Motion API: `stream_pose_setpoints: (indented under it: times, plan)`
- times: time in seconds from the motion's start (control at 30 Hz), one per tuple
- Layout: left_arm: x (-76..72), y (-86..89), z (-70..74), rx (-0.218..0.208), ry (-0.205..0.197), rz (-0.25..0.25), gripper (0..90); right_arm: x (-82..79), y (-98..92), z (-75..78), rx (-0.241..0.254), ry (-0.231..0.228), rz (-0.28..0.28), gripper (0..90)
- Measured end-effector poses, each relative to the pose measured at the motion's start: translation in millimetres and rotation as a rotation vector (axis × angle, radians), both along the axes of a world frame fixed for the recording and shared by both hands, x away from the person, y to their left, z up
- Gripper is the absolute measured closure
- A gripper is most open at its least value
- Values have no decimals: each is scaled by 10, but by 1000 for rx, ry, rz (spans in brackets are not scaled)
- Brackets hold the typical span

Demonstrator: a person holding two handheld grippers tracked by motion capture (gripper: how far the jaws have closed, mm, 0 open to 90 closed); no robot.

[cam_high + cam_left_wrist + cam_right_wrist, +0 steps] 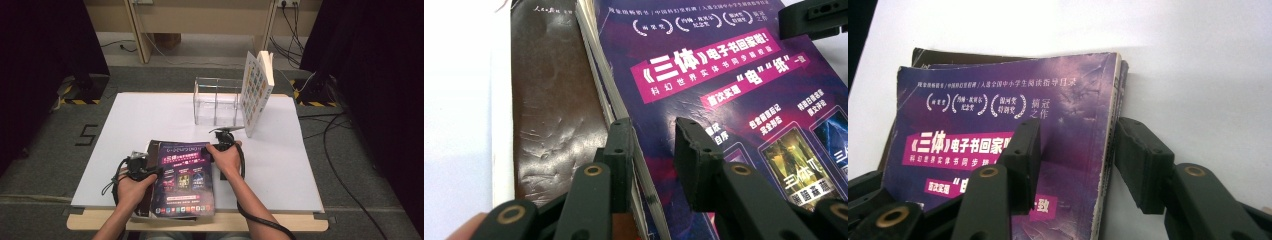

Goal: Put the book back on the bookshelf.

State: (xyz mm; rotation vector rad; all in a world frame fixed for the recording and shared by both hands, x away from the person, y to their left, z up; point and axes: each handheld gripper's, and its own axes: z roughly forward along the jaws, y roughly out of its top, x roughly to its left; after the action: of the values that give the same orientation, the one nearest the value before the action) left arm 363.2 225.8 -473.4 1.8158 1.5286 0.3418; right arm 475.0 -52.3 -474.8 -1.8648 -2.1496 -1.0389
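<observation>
A: Where is the book you are working on?

B: The purple glossy paperback book (184,177) lies flat at the near edge of the white surface (150,117), on top of a dark brown book (555,105) whose cover shows along its left side. Part of the stack overhangs the near edge toward me.

A: What are your left fingers doing?

B: My left gripper (141,170) sits at the left edge of the purple book, about midway along it. In the left gripper view one finger (620,145) is outside the page edge, over the brown cover, and the other is over the purple cover. They stand partly apart, straddling the edge; I cannot tell whether they press on it.

A: And the right ones?

B: My right gripper (220,144) is at the far right corner of the same book. In the right gripper view one finger (1023,150) is over the cover and the other is out over the bare white surface, with the book's right edge between them. A clear gap is visible on the outer side, so they are apart and hold nothing.

A: Anything else on the surface?

B: A clear plastic box with compartments (216,100) stands at the far side, and a white book with coloured squares (256,90) leans upright just to its right.
</observation>
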Motion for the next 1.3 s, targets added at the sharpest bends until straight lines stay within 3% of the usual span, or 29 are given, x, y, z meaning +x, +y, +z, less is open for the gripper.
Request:
stream_pose_setpoints:
  times: [0.27,0.67,0.97,1.1,1.23,1.3]
  plan:
    - [5,0,18,11,1,-4,722,16,0,13,-2,17,5,552]
    - [19,-7,23,7,9,-5,725,-12,-22,71,-18,-8,20,624]
    - [77,-43,56,62,18,-25,724,-49,-2,153,-61,-30,32,669]
    - [87,-28,53,63,19,-26,724,-83,7,250,-54,-71,49,702]
    - [92,-33,54,68,17,-25,724,-80,12,295,-53,-70,61,707]
    - [104,-37,49,74,11,-25,723,-75,8,294,-22,-53,58,709]
